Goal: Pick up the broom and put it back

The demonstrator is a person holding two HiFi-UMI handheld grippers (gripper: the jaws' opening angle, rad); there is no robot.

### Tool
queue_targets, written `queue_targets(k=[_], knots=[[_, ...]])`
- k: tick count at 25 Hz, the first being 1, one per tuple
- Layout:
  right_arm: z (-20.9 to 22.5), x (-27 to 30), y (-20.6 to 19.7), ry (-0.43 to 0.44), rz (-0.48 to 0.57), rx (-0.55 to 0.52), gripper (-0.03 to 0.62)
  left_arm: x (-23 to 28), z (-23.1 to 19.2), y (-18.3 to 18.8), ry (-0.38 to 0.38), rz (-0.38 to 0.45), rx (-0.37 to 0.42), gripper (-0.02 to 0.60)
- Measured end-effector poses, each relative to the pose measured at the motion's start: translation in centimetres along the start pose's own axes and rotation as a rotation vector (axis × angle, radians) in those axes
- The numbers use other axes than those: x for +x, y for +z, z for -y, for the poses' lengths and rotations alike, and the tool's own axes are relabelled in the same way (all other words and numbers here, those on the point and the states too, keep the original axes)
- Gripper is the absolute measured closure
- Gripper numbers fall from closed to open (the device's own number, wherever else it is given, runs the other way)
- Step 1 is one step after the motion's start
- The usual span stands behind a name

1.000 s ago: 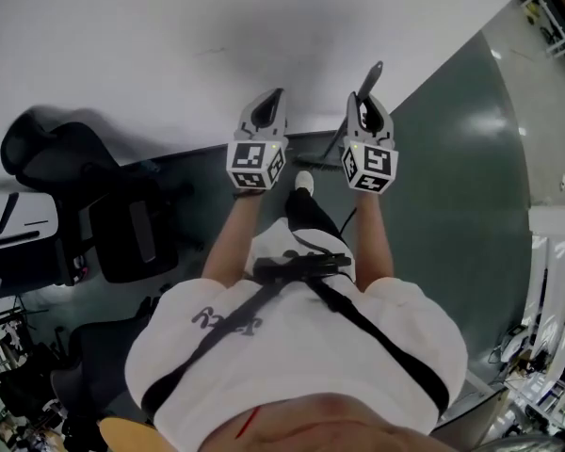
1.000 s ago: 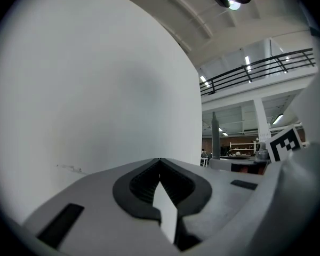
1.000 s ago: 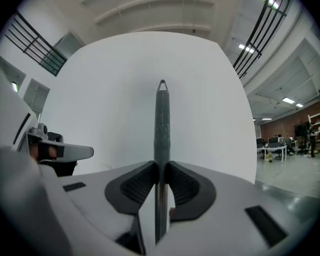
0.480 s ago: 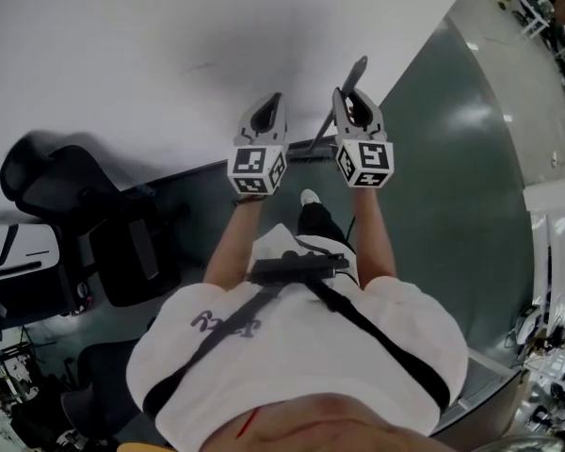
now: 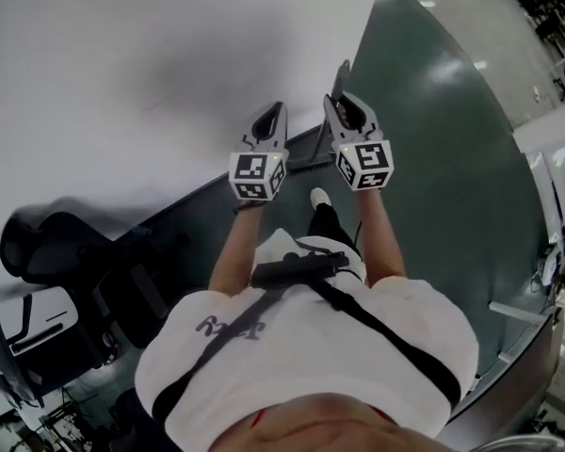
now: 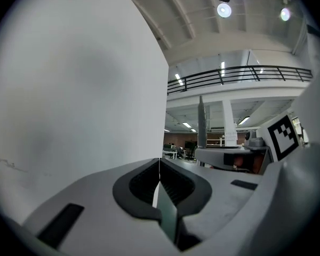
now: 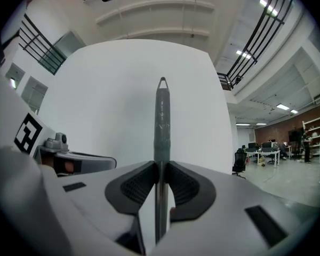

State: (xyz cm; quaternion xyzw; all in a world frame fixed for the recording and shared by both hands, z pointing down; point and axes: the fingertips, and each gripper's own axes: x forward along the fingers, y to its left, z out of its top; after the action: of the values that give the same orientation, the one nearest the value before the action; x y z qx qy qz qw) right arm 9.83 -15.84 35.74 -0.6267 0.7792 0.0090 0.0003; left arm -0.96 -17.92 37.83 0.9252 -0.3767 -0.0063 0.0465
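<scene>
The broom shows as a grey handle (image 7: 161, 121) standing upright between the pads of my right gripper (image 7: 160, 183), which is shut on it. In the head view its pointed top (image 5: 343, 73) rises above my right gripper (image 5: 344, 111), and the pole slants down between the two grippers toward the floor; its head I cannot make out. My left gripper (image 5: 269, 121) is level beside it, a short way to the left. In the left gripper view its jaws (image 6: 159, 181) are shut with nothing between them. Both grippers face a white wall.
A white wall (image 5: 169, 64) fills the space ahead and ends at a corner on the right. Dark green floor (image 5: 443, 158) stretches away to the right. A black office chair (image 5: 75, 262) stands at the lower left. Distant desks and chairs (image 7: 266, 153) lie past the wall's end.
Both grippers have moved along the wall with the broom still in the right one. The wall's end now shows closer, and the black chair has slid toward the lower left.
</scene>
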Motion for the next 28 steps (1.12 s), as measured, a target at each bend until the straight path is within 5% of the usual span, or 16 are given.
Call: queue_targets(k=[6,14,28], knots=[[6.6,-3.0,-1.7,-0.090,-0.057,-0.018,0.502,5.7,6.1,-1.8,-0.142,-0.039,-0.018,0.571],[14.0,-5.9,-4.2,-0.121,-0.169,-0.037,0.503,13.1,11.5,-4.0,-0.225,-0.116,-0.049,0.571],[19.2,-7.2,-14.0,0.003,-0.386,-0.032,0.503,19.9,13.7,-11.5,-0.220,-0.277,-0.070,0.571]])
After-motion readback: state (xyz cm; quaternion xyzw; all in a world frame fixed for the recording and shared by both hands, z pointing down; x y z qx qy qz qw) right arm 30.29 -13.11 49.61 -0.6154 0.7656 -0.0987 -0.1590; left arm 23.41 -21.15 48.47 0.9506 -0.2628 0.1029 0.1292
